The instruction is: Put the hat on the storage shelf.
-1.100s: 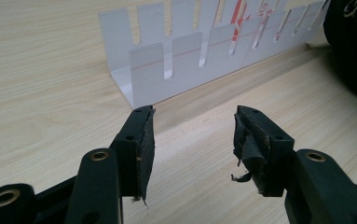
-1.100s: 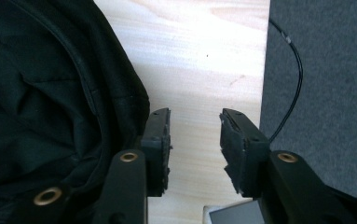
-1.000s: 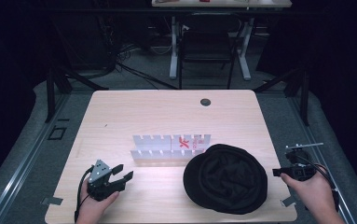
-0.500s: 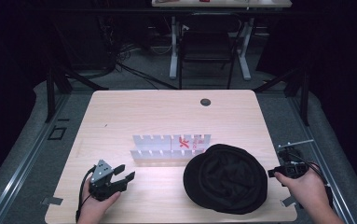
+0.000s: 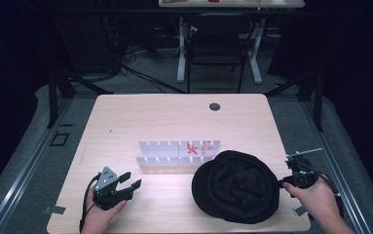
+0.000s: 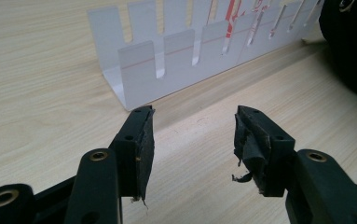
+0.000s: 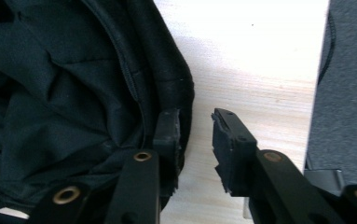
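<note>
A black fabric hat [image 5: 235, 186] lies crown-down on the front right of the wooden table [image 5: 174, 117]. My right gripper [image 5: 285, 181] is at the hat's right rim. In the right gripper view its jaws [image 7: 196, 130] stand open and straddle the rim of the hat [image 7: 73, 70], the left one over the fabric and the right one outside over bare wood. My left gripper [image 5: 128, 186] rests open at the front left, with nothing between its fingers. Its own view [image 6: 192, 135] faces the white slotted rack [image 6: 176, 51], with the hat [image 6: 353, 46] at the far right.
The white slotted rack [image 5: 179, 152] with a red mark stands mid-table, just behind the hat. A dark round grommet [image 5: 214, 106] sits near the far edge. The table's right edge [image 7: 323, 93] runs close beside my right gripper, with grey floor beyond.
My right gripper has moved left from beyond the table's right edge to the hat's rim. The left gripper and the hat have stayed put.
</note>
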A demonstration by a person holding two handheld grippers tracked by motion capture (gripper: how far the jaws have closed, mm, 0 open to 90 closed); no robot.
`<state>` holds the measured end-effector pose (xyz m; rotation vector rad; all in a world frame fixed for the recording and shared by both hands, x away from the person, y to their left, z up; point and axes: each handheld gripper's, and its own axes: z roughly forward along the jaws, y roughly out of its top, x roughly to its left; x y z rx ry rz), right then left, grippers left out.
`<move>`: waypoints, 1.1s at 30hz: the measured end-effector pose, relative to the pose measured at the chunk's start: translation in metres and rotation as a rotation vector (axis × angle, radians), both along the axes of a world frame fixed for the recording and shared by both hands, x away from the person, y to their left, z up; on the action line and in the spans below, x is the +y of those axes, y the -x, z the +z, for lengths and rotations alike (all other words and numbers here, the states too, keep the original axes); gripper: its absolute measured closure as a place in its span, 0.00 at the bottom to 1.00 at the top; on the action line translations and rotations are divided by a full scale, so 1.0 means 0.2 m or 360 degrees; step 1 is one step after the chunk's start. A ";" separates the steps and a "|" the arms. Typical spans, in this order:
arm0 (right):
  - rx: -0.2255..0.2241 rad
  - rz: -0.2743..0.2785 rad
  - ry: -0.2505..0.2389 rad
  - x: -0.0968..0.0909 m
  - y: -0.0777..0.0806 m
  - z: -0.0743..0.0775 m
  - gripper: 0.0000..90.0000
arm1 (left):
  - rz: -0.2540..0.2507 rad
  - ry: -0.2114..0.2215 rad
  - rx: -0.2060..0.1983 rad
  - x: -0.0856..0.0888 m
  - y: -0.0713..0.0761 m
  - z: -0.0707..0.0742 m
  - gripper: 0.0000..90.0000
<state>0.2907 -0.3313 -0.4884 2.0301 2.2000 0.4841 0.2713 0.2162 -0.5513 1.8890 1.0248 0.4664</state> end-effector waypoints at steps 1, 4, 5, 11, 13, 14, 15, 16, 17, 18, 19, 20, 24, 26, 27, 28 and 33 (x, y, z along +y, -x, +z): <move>0.0007 0.0003 -0.0014 0.00 0.00 -0.01 0.80 | 0.0001 -0.0003 0.0004 0.00 0.00 0.00 0.53; 0.0008 0.0000 -0.0030 0.00 0.00 -0.03 0.81 | 0.0006 0.0006 0.0008 0.00 0.00 0.00 0.53; 0.0041 0.0019 -0.0046 0.01 -0.01 -0.04 0.81 | 0.0006 0.0005 0.0006 0.00 -0.01 0.00 0.53; 0.0063 0.0027 -0.0040 0.03 -0.02 -0.08 0.90 | 0.0007 0.0003 0.0007 0.00 0.00 0.00 0.53; 0.0065 0.0027 -0.0066 0.03 -0.02 -0.08 0.93 | 0.0007 0.0002 0.0008 0.00 0.00 0.00 0.53; 0.0075 0.0032 -0.0077 0.03 -0.02 -0.08 0.96 | 0.0004 0.0003 0.0006 0.00 -0.01 0.00 0.53; 0.0075 0.0032 -0.0062 0.04 -0.02 -0.07 0.97 | 0.0004 0.0003 0.0005 0.00 -0.01 0.00 0.53; 0.0075 0.0032 -0.0062 0.04 -0.02 -0.07 0.97 | 0.0004 0.0003 0.0005 0.00 -0.01 0.00 0.53; 0.0082 0.0043 -0.0051 0.05 -0.02 -0.06 0.97 | 0.0008 0.0007 0.0006 0.00 -0.01 0.00 0.53; 0.0082 0.0043 -0.0051 0.05 -0.02 -0.06 0.97 | 0.0008 0.0007 0.0006 0.00 -0.01 0.00 0.53; 0.0089 0.0045 -0.0047 0.05 -0.02 -0.04 0.98 | 0.0008 0.0006 0.0006 0.00 -0.01 0.00 0.53; 0.0100 0.0035 -0.0057 0.06 -0.02 -0.02 0.98 | 0.0007 0.0007 0.0006 0.00 -0.01 0.00 0.53; 0.0119 0.0034 -0.0059 0.07 -0.01 0.04 0.98 | 0.0007 0.0006 0.0005 0.00 -0.01 0.00 0.53; 0.0110 0.0035 -0.0058 0.08 -0.01 0.07 0.99 | 0.0006 0.0006 0.0006 0.00 0.00 0.00 0.53; 0.0105 0.0039 -0.0070 0.08 -0.01 0.11 0.99 | 0.0008 0.0003 0.0005 0.00 0.00 0.00 0.53; 0.0105 0.0039 -0.0070 0.08 -0.01 0.11 0.99 | 0.0009 0.0004 0.0004 0.00 0.00 0.00 0.53; 0.0124 0.0051 -0.0126 0.09 -0.01 0.19 0.99 | 0.0007 -0.0002 0.0004 0.00 0.00 0.00 0.53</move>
